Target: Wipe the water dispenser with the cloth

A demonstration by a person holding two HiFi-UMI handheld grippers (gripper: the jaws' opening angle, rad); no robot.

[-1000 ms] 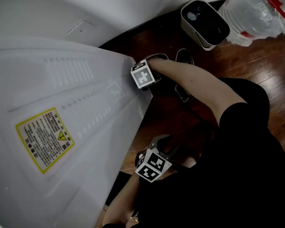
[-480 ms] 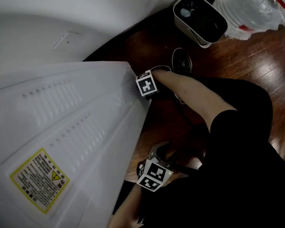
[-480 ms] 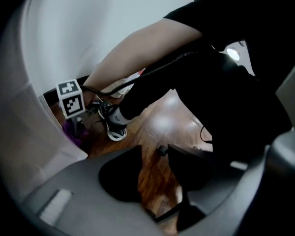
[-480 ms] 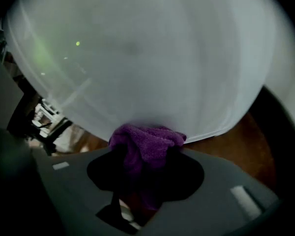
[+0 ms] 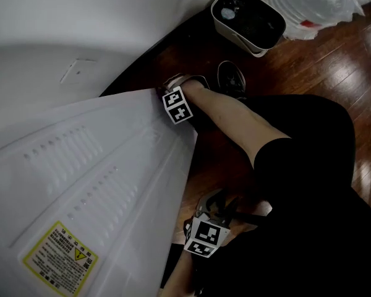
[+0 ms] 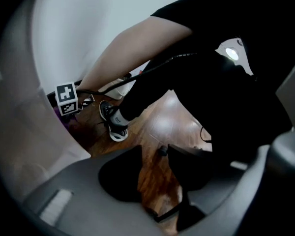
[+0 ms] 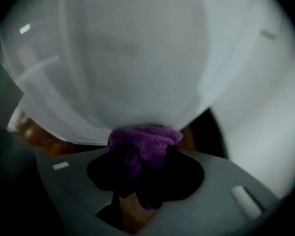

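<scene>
The white water dispenser (image 5: 93,178) fills the left of the head view, seen from above. My right gripper (image 5: 173,99) is at the end of an outstretched arm, against the dispenser's far corner. It is shut on a bunched purple cloth (image 7: 146,144), which presses on the dispenser's white surface (image 7: 132,63). In the left gripper view its marker cube (image 6: 66,98) shows small beside the white panel (image 6: 19,132). My left gripper (image 5: 204,237) hangs low by the person's body. Its jaws (image 6: 155,173) stand open with only wooden floor between them.
A yellow warning label (image 5: 59,258) is on the dispenser's near panel. On the dark wooden floor (image 5: 334,60) stand a white bin-like unit (image 5: 247,18) and a clear plastic bag (image 5: 309,2). The person's shoe (image 5: 232,79) is beside the right gripper. A white wall lies behind.
The right gripper with the cloth has slid a little left along the dispenser's far corner while the head view shifted. The left gripper has stayed low by the body.
</scene>
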